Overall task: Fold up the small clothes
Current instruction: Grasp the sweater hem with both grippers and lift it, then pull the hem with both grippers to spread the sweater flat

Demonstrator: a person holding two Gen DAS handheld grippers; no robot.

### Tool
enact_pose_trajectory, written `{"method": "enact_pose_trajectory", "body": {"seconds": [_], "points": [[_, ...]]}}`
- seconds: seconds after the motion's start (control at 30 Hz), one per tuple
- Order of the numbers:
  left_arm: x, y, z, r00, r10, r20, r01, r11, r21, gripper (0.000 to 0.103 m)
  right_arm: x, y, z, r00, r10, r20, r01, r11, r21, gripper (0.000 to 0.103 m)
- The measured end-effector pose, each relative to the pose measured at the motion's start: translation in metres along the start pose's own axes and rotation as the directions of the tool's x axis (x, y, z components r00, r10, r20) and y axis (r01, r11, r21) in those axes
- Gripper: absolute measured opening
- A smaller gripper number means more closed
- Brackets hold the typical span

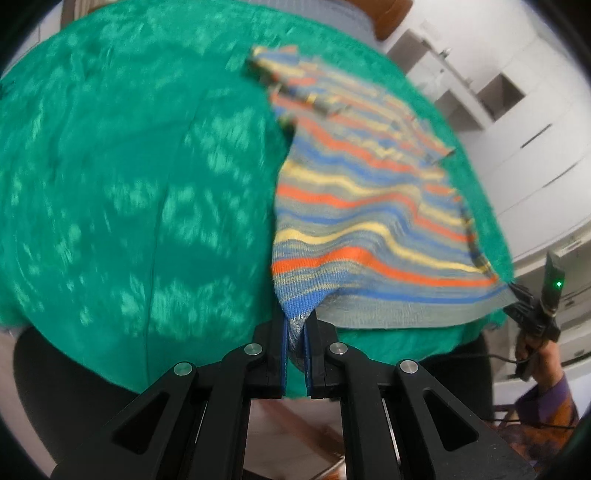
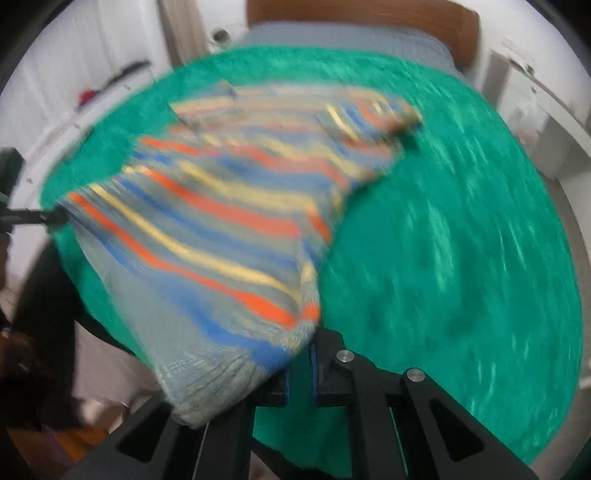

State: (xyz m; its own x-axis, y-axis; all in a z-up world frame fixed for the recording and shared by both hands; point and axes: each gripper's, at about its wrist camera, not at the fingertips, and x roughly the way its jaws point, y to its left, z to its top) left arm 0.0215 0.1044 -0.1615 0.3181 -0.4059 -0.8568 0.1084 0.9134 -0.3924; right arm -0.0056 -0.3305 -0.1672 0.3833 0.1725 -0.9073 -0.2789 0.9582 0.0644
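A small knitted top (image 1: 369,206) striped in orange, yellow, blue and grey lies on a green fuzzy blanket (image 1: 129,184), sleeves at the far end. Its near hem is lifted and stretched between both grippers. In the left wrist view my left gripper (image 1: 295,317) is shut on the hem's left corner, and my right gripper (image 1: 515,295) pinches the other corner at far right. In the blurred right wrist view the top (image 2: 221,206) drapes over my right gripper (image 2: 299,354), whose jaws stand close together on the fabric. The left gripper (image 2: 48,217) holds the far corner at the left edge.
The green blanket (image 2: 461,240) covers a bed with a brown headboard (image 2: 362,18) and grey bedding (image 2: 351,37) at the far end. White cabinets and shelves (image 1: 498,92) stand beside the bed. A person's hand (image 1: 532,350) in a purple sleeve holds the right gripper.
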Motion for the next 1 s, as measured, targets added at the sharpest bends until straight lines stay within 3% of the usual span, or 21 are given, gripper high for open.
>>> {"method": "enact_pose_trajectory", "body": {"seconds": [0.07, 0.1, 0.17, 0.2, 0.23, 0.33, 0.37, 0.4, 0.5, 0.63, 0.67, 0.7, 0.73, 0.8, 1.0], "points": [[0.007, -0.003, -0.005, 1.000, -0.003, -0.011, 0.003, 1.000, 0.003, 0.005, 0.010, -0.013, -0.020, 0.998, -0.028, -0.059, 0.032, 0.997, 0.064, 0.010], [0.007, -0.005, -0.008, 1.000, 0.000, -0.011, 0.000, 1.000, 0.012, 0.005, 0.009, -0.018, -0.026, 0.998, -0.034, -0.061, 0.040, 0.995, 0.094, 0.018], [0.008, -0.009, -0.012, 1.000, -0.001, -0.012, 0.001, 1.000, 0.027, 0.005, -0.001, -0.025, -0.033, 0.999, -0.013, -0.038, 0.019, 0.986, 0.164, 0.045], [0.008, -0.009, -0.013, 1.000, -0.004, -0.014, 0.004, 0.999, 0.033, 0.006, -0.009, -0.026, -0.037, 1.000, 0.009, -0.016, -0.006, 0.980, 0.199, 0.066], [0.008, -0.009, -0.015, 1.000, -0.005, -0.016, 0.005, 0.999, 0.041, 0.006, -0.016, -0.028, -0.040, 0.999, 0.035, 0.016, -0.038, 0.970, 0.240, 0.071], [0.007, -0.009, -0.014, 1.000, -0.007, -0.012, 0.007, 0.999, 0.048, 0.010, -0.027, -0.027, -0.044, 0.987, 0.146, 0.070, -0.161, 0.937, 0.310, 0.071], [0.007, -0.007, -0.013, 1.000, -0.013, -0.007, 0.013, 0.999, 0.050, 0.021, -0.026, -0.024, -0.045, 0.978, 0.192, 0.081, -0.208, 0.921, 0.328, 0.071], [0.005, -0.005, -0.014, 1.000, -0.021, -0.002, 0.021, 0.999, 0.049, 0.039, -0.023, -0.022, -0.047, 0.974, 0.212, 0.080, -0.226, 0.914, 0.337, 0.071], [0.000, -0.001, -0.015, 0.998, -0.045, 0.033, 0.043, 0.998, 0.051, 0.073, -0.004, -0.021, -0.054, 0.973, 0.228, 0.047, -0.229, 0.898, 0.377, 0.071], [0.014, 0.007, -0.012, 0.999, -0.043, 0.011, 0.043, 0.999, 0.018, 0.075, 0.019, -0.029, -0.061, 0.956, 0.287, 0.055, -0.278, 0.840, 0.465, 0.071], [0.021, 0.008, -0.011, 0.999, -0.051, -0.010, 0.051, 0.999, 0.004, 0.074, 0.023, -0.030, -0.060, 0.953, 0.295, 0.064, -0.290, 0.832, 0.474, 0.070], [0.029, 0.008, -0.011, 0.998, -0.057, -0.034, 0.057, 0.998, -0.006, 0.069, 0.026, -0.031, -0.059, 0.946, 0.316, 0.076, -0.313, 0.821, 0.477, 0.059], [0.039, 0.005, -0.010, 0.996, -0.064, -0.069, 0.063, 0.998, -0.006, 0.062, 0.029, -0.031, -0.058, 0.935, 0.344, 0.083, -0.340, 0.809, 0.480, 0.033], [0.050, -0.002, -0.013, 0.990, -0.079, -0.115, 0.081, 0.997, 0.014, 0.005, 0.032, -0.031, -0.053, 0.928, 0.365, 0.070, -0.351, 0.802, 0.484, 0.007], [0.018, -0.004, -0.023, 0.990, -0.083, -0.115, 0.089, 0.994, 0.055, 0.004, -0.016, -0.029, -0.043, 0.934, 0.352, 0.057, -0.343, 0.845, 0.410, 0.006]]}}
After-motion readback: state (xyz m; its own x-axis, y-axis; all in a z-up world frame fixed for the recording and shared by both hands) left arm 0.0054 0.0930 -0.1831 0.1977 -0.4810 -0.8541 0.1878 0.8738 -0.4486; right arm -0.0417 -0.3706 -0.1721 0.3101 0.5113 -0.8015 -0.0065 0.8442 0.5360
